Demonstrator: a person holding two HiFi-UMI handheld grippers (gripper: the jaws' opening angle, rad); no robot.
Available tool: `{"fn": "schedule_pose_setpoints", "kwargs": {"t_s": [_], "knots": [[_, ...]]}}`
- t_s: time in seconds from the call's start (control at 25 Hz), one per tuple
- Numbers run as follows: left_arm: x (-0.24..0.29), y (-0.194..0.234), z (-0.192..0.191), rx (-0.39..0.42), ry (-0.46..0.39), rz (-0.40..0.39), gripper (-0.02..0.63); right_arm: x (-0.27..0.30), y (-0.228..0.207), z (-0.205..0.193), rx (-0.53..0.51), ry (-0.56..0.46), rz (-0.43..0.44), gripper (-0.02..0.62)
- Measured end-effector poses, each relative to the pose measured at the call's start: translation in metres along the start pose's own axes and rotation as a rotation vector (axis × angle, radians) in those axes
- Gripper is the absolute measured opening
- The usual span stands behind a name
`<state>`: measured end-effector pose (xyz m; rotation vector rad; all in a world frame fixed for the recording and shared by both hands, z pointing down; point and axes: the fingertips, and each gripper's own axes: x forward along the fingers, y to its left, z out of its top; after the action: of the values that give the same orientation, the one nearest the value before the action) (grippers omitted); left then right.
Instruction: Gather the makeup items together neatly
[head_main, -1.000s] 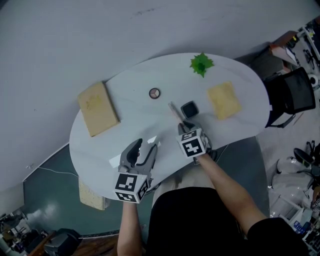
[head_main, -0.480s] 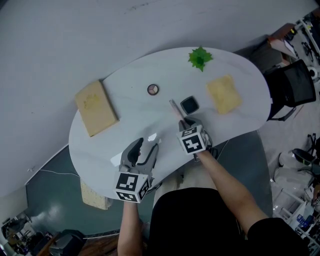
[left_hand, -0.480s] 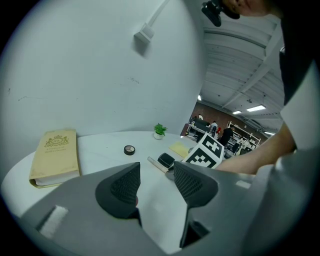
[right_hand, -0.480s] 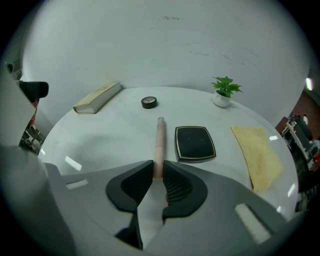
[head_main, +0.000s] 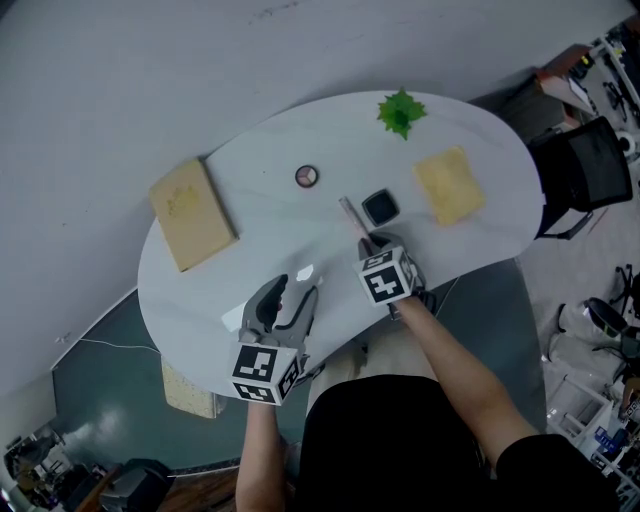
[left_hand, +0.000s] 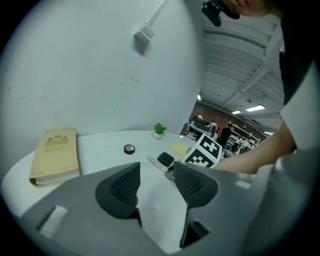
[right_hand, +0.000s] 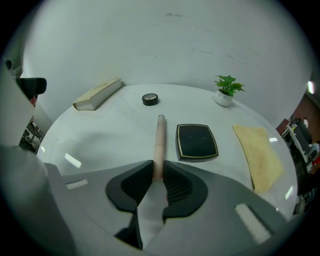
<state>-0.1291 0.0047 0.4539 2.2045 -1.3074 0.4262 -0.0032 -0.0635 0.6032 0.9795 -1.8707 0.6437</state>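
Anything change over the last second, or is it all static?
Nothing visibly changed. The right gripper stays shut on the near end of the stick; the left gripper stays open and empty. Compact, round pot, book, cloth and plant have not moved.

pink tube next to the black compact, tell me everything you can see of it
The pink tube is a slim, straight stick, pale pink with a greyish tip at its far end, and looks like smooth plastic. It appears to lie flat on the white table, pointing away from the person, just left of the black compact with a narrow gap between them. Its near end is clamped between the jaws of the right gripper.
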Motion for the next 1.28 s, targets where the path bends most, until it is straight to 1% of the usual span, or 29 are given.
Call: {"fn": "schedule_pose_setpoints", "kwargs": {"t_s": [0.2, 0.4, 1.0, 1.2, 1.24, 1.28], "knots": [[-0.001, 0.0006, -0.0008, 0.0, 0.001, 0.0, 0.212, 0.0006, 0.0, 0.0004, -0.004, -0.006, -0.007, 0.075], [-0.0021, 0.0007, -0.0028, 0.001, 0.001, 0.0, 0.212, 0.002, 0.0007, -0.0004, 0.0, -0.002, 0.013, 0.075], [-0.0049, -0.0007, -0.0037, 0.001, -0.002, 0.001, 0.212, 0.0007, 0.0008, -0.0029, 0.008, -0.002, 0.027, 0.083], [-0.0049, 0.0006, -0.0044, -0.001, -0.005, 0.005, 0.212, 0.0005, 0.0026, -0.0021, 0.004, -0.008, 0.039, 0.098], [-0.0049, 0.0011, -0.0042, -0.002, -0.006, 0.005, 0.212, -0.0002, 0.0023, -0.0019, 0.007, -0.009, 0.039, 0.112], [-0.0046, 0.0017, -0.0038, -0.003, -0.007, 0.006, 0.212, -0.0016, 0.0019, -0.001, 0.012, -0.014, 0.039, 0.151]]}}
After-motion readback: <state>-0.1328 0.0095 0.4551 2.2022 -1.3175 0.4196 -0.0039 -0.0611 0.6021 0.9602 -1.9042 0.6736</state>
